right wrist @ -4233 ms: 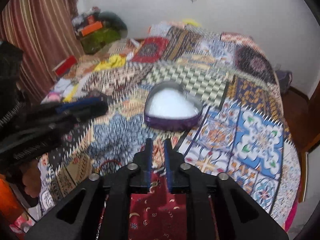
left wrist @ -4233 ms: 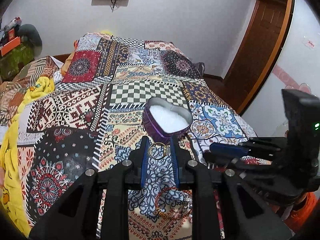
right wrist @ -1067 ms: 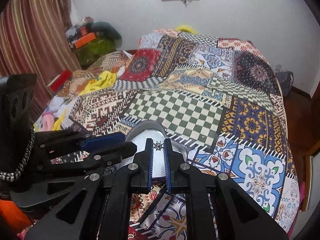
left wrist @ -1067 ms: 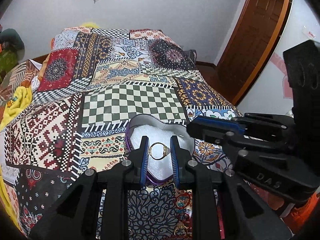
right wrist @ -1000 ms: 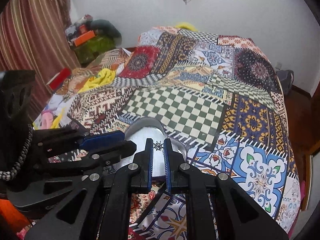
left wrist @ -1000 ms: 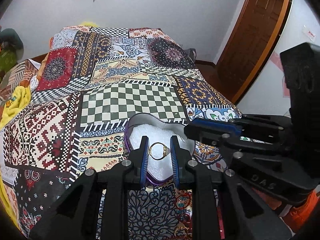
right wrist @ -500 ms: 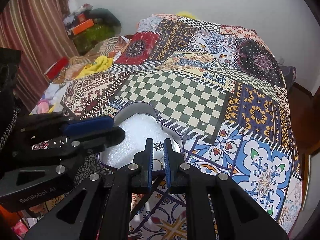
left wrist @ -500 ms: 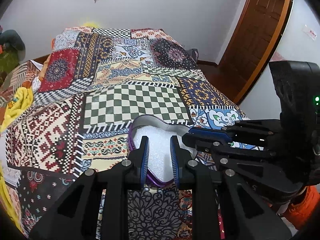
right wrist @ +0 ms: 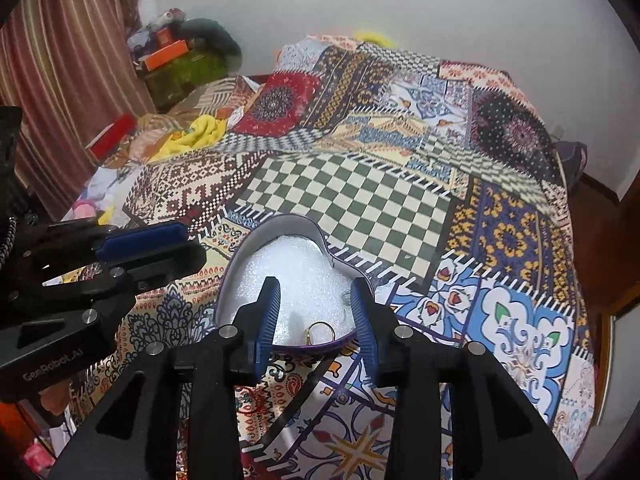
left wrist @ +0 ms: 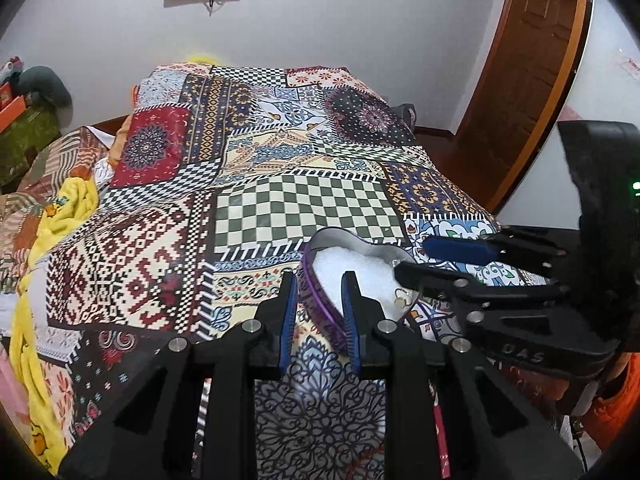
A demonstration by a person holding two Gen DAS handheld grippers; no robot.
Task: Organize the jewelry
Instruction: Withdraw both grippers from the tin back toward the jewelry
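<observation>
A purple heart-shaped box (left wrist: 320, 292) (right wrist: 280, 224) lined with white foam sits on the patchwork bedspread. A gold ring (left wrist: 400, 296) (right wrist: 320, 332) lies on the foam near the box's pointed end. My left gripper (left wrist: 319, 296) hovers at the box's near-left rim, open, with nothing between its fingers. Over the box's near end my right gripper (right wrist: 316, 300) has its jaws opening, and nothing is pressed between them. A faint small blur (right wrist: 345, 300) shows on the foam by its right finger. Each gripper appears in the other's view, the right (left wrist: 460, 256) and the left (right wrist: 140, 248).
The bedspread (left wrist: 300, 204) covers the whole bed. A yellow cloth (left wrist: 60, 220) lies along the left side. A wooden door (left wrist: 532, 60) stands to the right, with a striped curtain (right wrist: 60, 60) and clutter far left. A red bangle edge (left wrist: 438, 432) lies close by.
The left gripper has let go of the gold ring, which now lies in the box, and has shifted left. The right jaws have spread, and the small ornament is gone from their tips.
</observation>
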